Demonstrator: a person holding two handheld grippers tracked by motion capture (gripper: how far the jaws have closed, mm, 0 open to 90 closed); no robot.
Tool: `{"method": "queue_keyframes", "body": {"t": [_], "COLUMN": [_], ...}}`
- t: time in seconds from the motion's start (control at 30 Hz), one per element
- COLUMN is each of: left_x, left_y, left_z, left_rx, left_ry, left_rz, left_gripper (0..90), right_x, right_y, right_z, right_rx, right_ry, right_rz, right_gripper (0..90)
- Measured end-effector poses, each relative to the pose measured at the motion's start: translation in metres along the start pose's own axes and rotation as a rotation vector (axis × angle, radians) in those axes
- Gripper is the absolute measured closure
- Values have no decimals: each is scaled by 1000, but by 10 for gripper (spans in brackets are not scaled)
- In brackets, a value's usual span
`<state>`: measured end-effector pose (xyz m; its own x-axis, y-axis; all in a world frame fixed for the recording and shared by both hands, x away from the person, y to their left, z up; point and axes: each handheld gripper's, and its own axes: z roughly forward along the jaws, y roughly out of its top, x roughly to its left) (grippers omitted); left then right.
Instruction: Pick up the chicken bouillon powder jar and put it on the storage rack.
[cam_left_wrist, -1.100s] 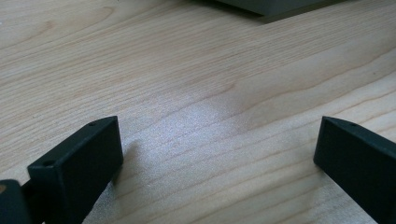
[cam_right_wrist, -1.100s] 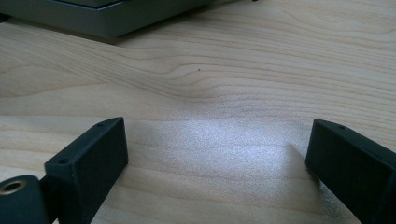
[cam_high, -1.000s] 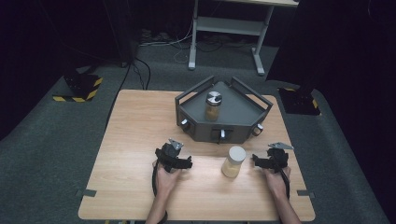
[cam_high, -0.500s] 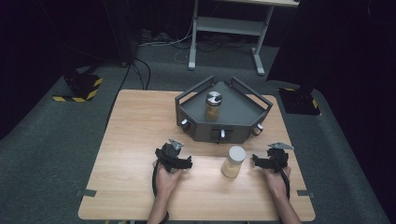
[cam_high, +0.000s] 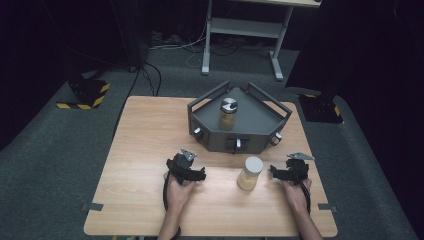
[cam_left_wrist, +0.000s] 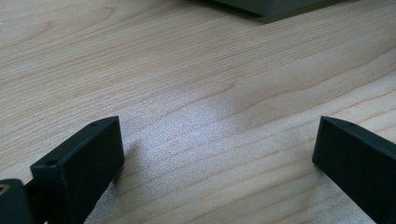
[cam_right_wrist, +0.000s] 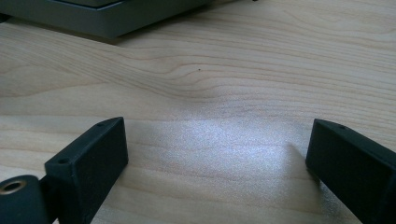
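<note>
Both jaws spread wide, resting low on the table: left gripper, right gripper. Probably best to approach the near jar level, squarely around its middle.

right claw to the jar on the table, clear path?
Probably yes. The right claw rests open beside the white-lidded jar, with bare table between them and nothing in the gap. The grey tray sits farther back, out of the way.

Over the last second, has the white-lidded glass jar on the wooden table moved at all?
No. The white-lidded glass jar stands in the same spot, just in front of the dark grey angular tray, between the two grippers.
</note>
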<state>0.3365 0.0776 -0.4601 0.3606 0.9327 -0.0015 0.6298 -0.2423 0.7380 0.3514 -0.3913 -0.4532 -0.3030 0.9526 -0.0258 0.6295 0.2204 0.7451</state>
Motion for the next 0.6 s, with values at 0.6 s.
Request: {"method": "queue_keyframes", "body": {"t": [0.6], "left_x": [-1], "left_y": [-1], "left_z": [0], "left_rx": [-4], "left_ry": [4], "left_rz": [-5], "left_gripper": [33], "right_x": [-12], "right_y": [-3], "right_z": [-10], "right_rx": [-9], "right_ry": [73], "right_rz": [-24], "right_gripper": [18]}}
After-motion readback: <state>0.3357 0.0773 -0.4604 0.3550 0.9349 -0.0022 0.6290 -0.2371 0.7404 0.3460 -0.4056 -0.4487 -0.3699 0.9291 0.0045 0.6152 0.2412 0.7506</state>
